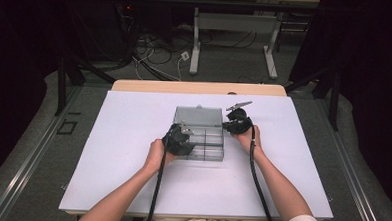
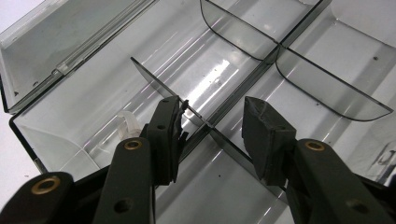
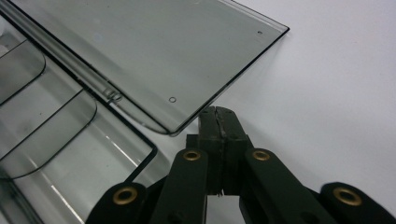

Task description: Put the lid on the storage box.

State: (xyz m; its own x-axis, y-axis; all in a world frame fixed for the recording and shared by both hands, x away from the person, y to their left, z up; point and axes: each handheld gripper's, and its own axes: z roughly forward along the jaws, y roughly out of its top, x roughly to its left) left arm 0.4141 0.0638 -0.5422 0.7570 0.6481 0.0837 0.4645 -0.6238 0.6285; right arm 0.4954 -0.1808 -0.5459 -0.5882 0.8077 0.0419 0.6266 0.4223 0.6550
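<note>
two grippers at the clear compartment box [image 1: 199, 133], mid-table on the white sheet [image 1: 122, 152].
left gripper [image 2: 212, 128] hangs over the open tray, jaws apart astride a thin divider [image 2: 154, 79], one pad maybe brushing it. right gripper [image 3: 219, 122] sits beside the flat-lying lid [image 3: 154, 51], jaws pressed together, nothing between them, tips at the lid's edge.

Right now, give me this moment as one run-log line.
item: clear divided box, lid open flat | left claw: open, straddling a divider | right claw: shut, empty, at the lid's edge
</note>
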